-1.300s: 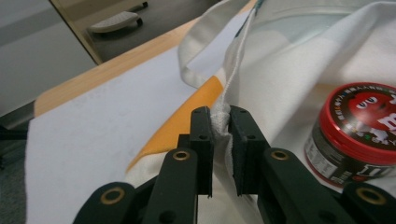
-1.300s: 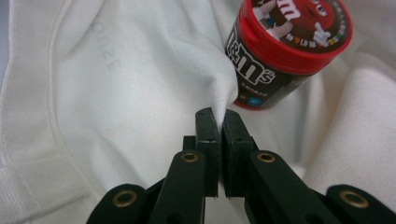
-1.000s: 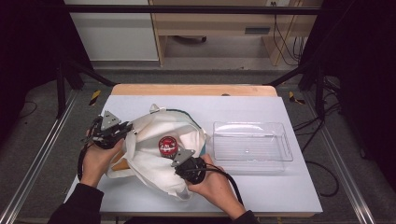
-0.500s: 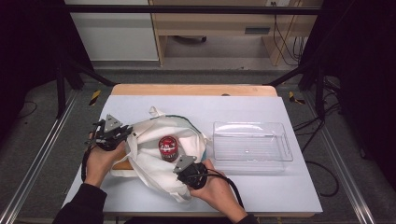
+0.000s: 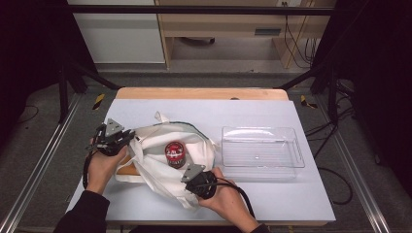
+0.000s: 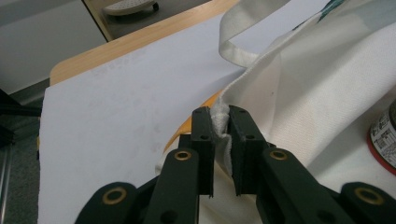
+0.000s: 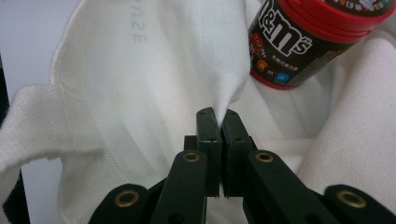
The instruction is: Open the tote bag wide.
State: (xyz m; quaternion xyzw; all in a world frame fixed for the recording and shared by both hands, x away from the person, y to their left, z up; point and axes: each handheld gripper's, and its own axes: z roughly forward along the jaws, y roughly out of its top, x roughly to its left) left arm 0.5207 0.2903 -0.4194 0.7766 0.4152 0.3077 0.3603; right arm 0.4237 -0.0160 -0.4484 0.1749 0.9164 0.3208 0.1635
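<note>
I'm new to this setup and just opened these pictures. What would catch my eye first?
First, the crumpled white canvas tote bag in the middle of the white table, with a red-lidded dark candy jar standing in its open mouth. The left gripper and the right gripper each pinch a fold of the bag's cloth, at its left edge and near edge. To the bag's right sits an empty clear plastic tray.

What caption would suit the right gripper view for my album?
Right gripper pinching a fold of the white cloth bag, an M&M's canister just beyond.
</note>
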